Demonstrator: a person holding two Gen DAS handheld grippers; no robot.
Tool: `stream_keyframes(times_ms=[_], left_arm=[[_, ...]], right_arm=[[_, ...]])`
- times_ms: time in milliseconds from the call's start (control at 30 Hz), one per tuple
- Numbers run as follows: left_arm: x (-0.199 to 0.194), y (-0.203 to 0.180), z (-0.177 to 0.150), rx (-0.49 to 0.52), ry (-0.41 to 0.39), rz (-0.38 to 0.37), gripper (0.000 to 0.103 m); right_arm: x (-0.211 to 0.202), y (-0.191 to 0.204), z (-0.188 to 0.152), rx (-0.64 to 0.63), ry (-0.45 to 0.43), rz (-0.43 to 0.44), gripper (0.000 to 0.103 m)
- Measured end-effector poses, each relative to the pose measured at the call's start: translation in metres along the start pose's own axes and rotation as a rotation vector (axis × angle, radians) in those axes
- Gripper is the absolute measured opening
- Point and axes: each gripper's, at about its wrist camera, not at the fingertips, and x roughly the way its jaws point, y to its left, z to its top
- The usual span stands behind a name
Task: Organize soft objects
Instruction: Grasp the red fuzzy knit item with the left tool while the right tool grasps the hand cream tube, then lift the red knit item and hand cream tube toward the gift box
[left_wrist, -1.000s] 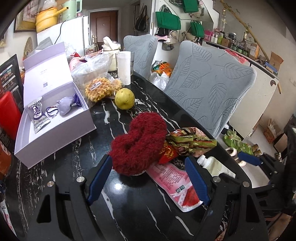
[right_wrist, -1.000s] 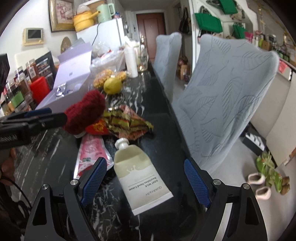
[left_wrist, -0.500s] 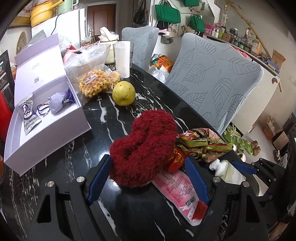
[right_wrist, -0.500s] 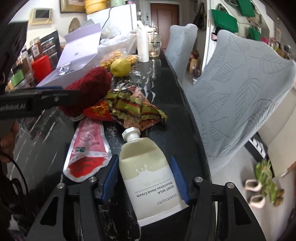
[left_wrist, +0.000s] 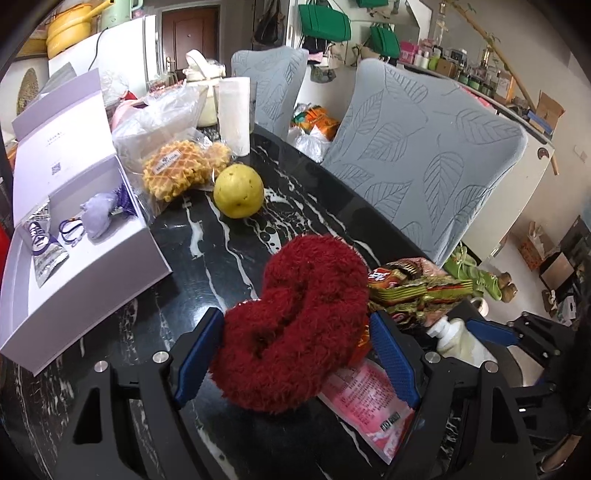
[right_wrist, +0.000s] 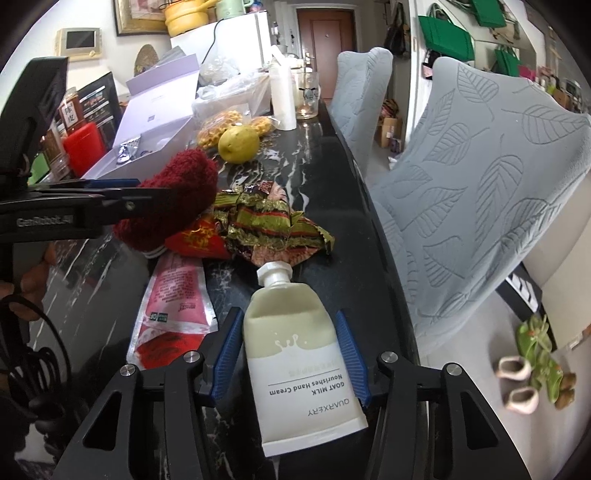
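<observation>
On the black marbled counter (left_wrist: 229, 254), the left gripper (left_wrist: 295, 350) stands spread around a fuzzy dark red scrunchie (left_wrist: 299, 328), one blue pad on each side of it. The pad on the left touches the fuzz; whether the other pad does, I cannot tell. The scrunchie lies on the edge of a pink sachet (left_wrist: 365, 398) and against a heap of crumpled green and gold snack wrappers (left_wrist: 413, 291).

Just beside it, the right gripper (right_wrist: 291, 354) has been closing on a cream tube of goat milk hand cream (right_wrist: 295, 354). Its blue pads now sit against both sides of the tube, pinching it. The tube lies flat near the counter's edge, white cap pointing at the wrappers.

Farther back a yellow pear (left_wrist: 239, 191) sits next to bagged waffles (left_wrist: 173, 171). An open lilac gift box (left_wrist: 92, 266) holds a small lilac pouch (left_wrist: 96, 216) and a silver packet (left_wrist: 44, 251). Two grey leaf-patterned chairs (left_wrist: 424, 162) stand along the counter.
</observation>
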Motion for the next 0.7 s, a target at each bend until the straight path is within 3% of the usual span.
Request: stream_keyframes(times_ms=[233, 400, 467, 533, 567, 700], left_arm=[[0.019, 0.009, 0.003, -0.040, 0.035, -0.036, 0.081], [0.027, 0.012, 0.001, -0.078, 0.040, -0.074, 0.079], [0.026, 0.012, 0.001, -0.078, 0.030, -0.077, 0.071], [0.023, 0.011, 0.000, -0.074, 0.015, -0.080, 0.051], [0.021, 0.011, 0.000, -0.075, 0.008, -0.080, 0.047], [0.012, 0.013, 0.000, -0.078, -0.013, -0.070, 0.041]], right_arm=[[0.002, -0.001, 0.001, 0.007, 0.010, 0.006, 0.052], [0.005, 0.003, 0.001, -0.010, 0.014, 0.001, 0.061], [0.006, 0.005, 0.000, -0.020, 0.013, -0.010, 0.062], [0.006, 0.007, -0.001, -0.037, 0.007, -0.027, 0.059], [0.006, 0.008, -0.002, -0.049, 0.002, -0.043, 0.051], [0.004, 0.005, -0.001, -0.017, 0.000, -0.041, 0.051]])
